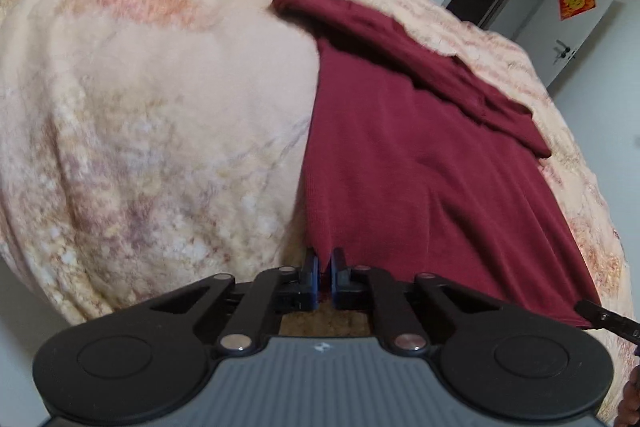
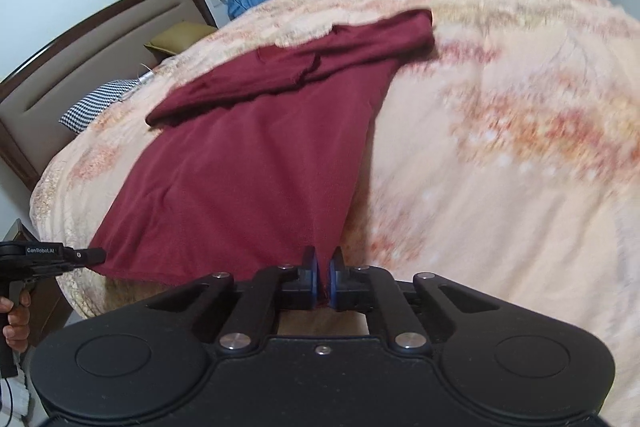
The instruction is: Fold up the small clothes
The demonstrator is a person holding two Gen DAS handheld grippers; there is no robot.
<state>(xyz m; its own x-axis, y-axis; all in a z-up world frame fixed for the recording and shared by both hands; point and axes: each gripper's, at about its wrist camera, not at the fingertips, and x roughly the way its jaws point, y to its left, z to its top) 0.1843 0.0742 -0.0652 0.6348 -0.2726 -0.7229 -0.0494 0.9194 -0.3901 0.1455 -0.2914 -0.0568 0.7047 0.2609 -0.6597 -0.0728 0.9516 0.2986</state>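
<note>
Two black grippers, left gripper (image 1: 325, 259) and right gripper (image 2: 324, 259), are pinching the dark red cloth shirt's (image 1: 400, 155) near corners; it is stretching away across the peach blanket (image 1: 160, 107).

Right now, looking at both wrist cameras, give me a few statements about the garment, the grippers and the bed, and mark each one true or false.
1. The left gripper is shut on the maroon garment. True.
2. The right gripper hangs open above the garment. False: it pinches the hem.
3. The garment lies on a floral blanket. True.
4. The garment is blue. False: it is maroon.
5. A sleeve is folded across the garment's far end. True.
</note>
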